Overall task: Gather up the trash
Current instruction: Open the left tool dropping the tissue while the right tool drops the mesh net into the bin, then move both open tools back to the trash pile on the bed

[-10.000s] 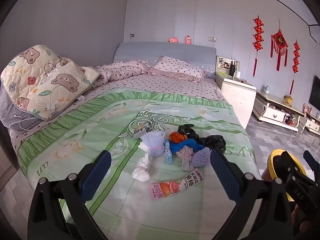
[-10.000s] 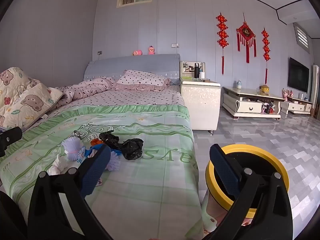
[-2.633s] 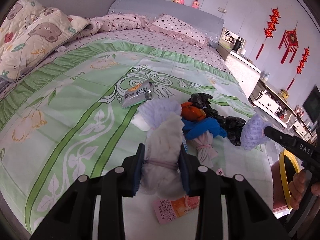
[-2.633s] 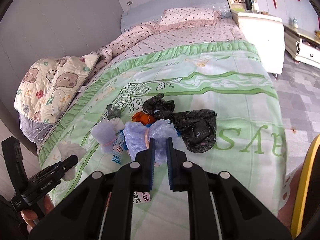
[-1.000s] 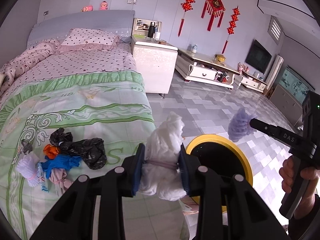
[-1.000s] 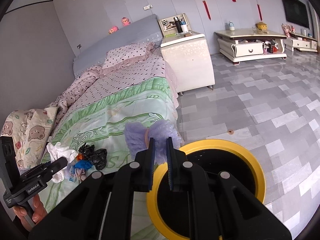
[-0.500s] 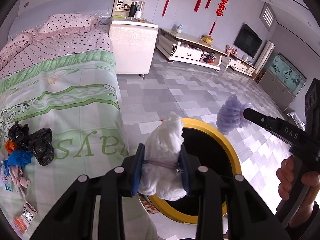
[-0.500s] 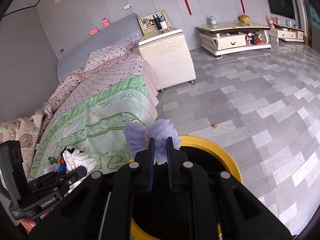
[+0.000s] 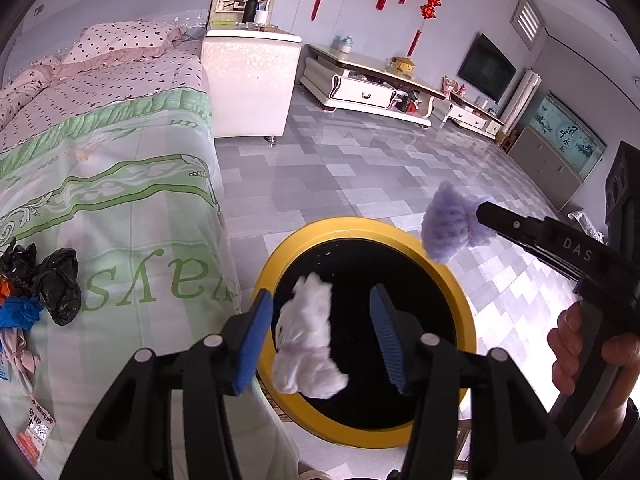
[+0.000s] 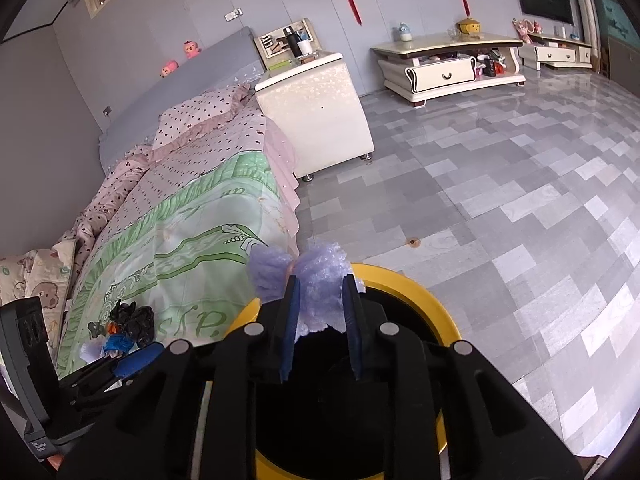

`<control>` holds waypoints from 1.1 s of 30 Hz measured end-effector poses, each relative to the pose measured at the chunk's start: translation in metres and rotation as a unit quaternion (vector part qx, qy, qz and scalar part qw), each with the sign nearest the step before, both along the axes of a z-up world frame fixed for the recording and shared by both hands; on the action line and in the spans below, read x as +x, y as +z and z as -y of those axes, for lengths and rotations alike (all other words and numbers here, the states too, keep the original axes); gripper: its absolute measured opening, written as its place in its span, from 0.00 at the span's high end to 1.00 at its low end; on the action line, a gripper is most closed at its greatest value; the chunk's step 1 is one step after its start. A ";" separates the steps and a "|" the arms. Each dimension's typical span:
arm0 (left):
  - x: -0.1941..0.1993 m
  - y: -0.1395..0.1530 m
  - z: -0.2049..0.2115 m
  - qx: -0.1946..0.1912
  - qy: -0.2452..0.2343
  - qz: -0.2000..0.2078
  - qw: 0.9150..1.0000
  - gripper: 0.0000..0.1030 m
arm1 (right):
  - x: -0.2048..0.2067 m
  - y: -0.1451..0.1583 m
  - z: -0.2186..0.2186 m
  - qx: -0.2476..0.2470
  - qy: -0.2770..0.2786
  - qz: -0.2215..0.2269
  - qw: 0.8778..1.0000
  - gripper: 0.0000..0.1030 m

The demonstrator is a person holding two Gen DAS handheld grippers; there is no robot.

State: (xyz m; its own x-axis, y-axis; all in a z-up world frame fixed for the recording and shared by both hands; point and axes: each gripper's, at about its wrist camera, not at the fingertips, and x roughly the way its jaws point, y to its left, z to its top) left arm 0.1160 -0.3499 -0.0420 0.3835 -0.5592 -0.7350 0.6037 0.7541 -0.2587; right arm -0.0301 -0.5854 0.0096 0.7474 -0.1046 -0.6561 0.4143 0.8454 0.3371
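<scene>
My left gripper [image 9: 322, 332] is open above the yellow-rimmed black bin [image 9: 464, 304]. A white crumpled wad [image 9: 306, 344] hangs free between its spread jaws, over the bin's mouth. My right gripper [image 10: 318, 316] is over the bin's rim [image 10: 416, 284], jaws slightly parted around a lilac foam wad [image 10: 316, 276]; it also shows in the left wrist view [image 9: 450, 226]. More trash lies on the bed: black bags [image 9: 56, 280], blue and orange scraps [image 9: 18, 310], a wrapper [image 9: 36, 432].
The bed [image 9: 120, 184] with its green cover stands left of the bin. A white nightstand [image 9: 252, 84] is beyond it, and a low TV cabinet [image 9: 372, 88] along the far wall. Grey tiled floor [image 10: 500, 200] spreads to the right.
My left gripper has opened and let go of the white wad, which now drops toward the bin. My right gripper's jaws have parted slightly around the lilac wad. Both sit further over the bin.
</scene>
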 end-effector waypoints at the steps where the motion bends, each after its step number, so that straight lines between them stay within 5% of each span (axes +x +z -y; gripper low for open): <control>1: 0.000 0.000 -0.001 0.000 0.002 0.001 1.000 0.47 | -0.001 0.000 0.001 0.001 -0.003 0.000 1.000 0.73; 14: 0.008 0.008 -0.040 -0.005 0.051 0.014 0.999 0.31 | -0.015 0.001 -0.008 0.011 -0.004 0.006 1.000 0.60; 33: 0.017 0.052 -0.150 -0.002 0.143 0.073 0.987 0.18 | 0.008 0.054 -0.102 -0.029 0.069 0.043 0.996 0.45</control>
State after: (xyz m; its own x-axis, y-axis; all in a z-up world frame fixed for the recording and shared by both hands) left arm 0.1328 -0.1994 0.0103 0.6285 -0.4151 -0.6578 0.3967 0.8985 -0.1880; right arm -0.0226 -0.4831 0.0634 0.8100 -0.0330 -0.5855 0.2648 0.9114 0.3149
